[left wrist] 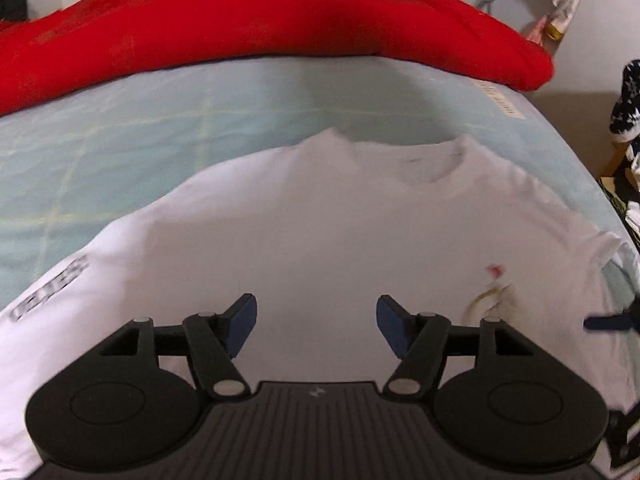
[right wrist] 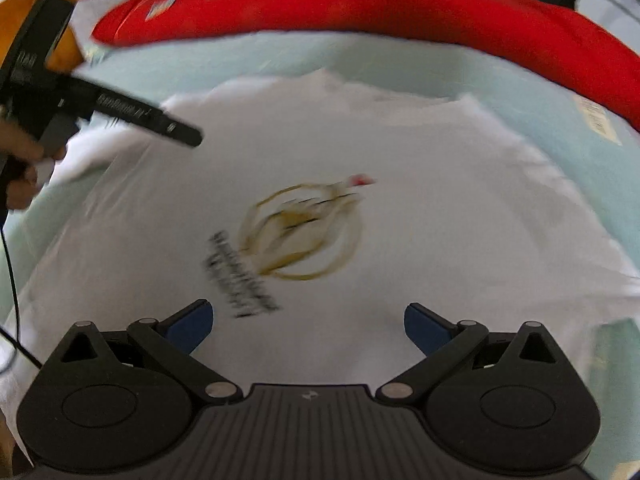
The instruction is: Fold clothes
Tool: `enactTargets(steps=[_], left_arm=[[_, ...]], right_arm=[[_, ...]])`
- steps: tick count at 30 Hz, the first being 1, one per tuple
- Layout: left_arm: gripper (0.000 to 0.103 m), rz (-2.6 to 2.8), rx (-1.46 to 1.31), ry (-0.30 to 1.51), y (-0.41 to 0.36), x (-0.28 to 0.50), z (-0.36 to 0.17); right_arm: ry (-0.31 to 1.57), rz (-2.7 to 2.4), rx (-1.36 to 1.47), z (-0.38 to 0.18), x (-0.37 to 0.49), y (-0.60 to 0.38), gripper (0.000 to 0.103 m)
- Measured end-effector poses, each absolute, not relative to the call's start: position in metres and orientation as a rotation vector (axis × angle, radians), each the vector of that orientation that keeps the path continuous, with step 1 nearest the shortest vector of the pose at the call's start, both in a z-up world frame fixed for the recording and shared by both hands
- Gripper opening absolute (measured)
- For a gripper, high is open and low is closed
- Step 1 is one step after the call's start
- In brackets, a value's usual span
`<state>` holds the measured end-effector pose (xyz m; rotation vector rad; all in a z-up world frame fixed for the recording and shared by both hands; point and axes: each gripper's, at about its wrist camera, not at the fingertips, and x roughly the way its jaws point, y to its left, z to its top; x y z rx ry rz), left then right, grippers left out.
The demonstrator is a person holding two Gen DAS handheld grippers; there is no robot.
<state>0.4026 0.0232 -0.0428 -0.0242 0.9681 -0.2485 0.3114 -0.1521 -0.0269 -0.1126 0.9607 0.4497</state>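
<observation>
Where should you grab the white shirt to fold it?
Probably by the sleeve on its right side, coming in from that side. The shirt lies flat, front up, on the bed, so only its edges give cloth to pinch. The right tool is open and empty.

T-shirt (right wrist: 400, 168) on bed (right wrist: 600, 184), before blanket (right wrist: 400, 4)

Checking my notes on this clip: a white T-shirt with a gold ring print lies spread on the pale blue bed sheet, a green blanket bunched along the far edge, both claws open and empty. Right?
One slip: the blanket bunched along the far edge is red, not green, as both wrist views show. The rest holds: the white T-shirt with its gold ring print lies spread on the pale blue bed sheet, and the left claw and right claw are open and empty.
</observation>
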Motion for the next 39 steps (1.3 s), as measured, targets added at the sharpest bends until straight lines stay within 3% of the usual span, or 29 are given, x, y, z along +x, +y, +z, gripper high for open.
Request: enactTargets(steps=[11,31,32,36,39], left_arm=[[0.066,-0.266,-0.099,0.977,-0.079,0.448,-0.058],[0.067,-0.553,0.066,1.012,-0.227,0.45,-0.053],[0.067,-0.558,0.07,1.015,-0.23,0.45,-0.053],[0.067,-0.573,0.086,1.022,-0.24,0.451,-0.053],[0.067,-0.582,0.097,1.029,-0.245,0.452,-0.055]], right_arm=[[0.923,0.369,-0.006,-0.06,0.402,-0.227,0.103],[1.012,0.199,-0.066,-0.03,0.26,-0.332,0.103],[1.016,0.18,-0.083,-0.028,0.256,-0.339,0.099],[1.081,0.114,-0.168,-0.027,0.247,-0.37,0.061],[1.119,0.068,-0.211,-0.03,0.241,-0.391,0.05]])
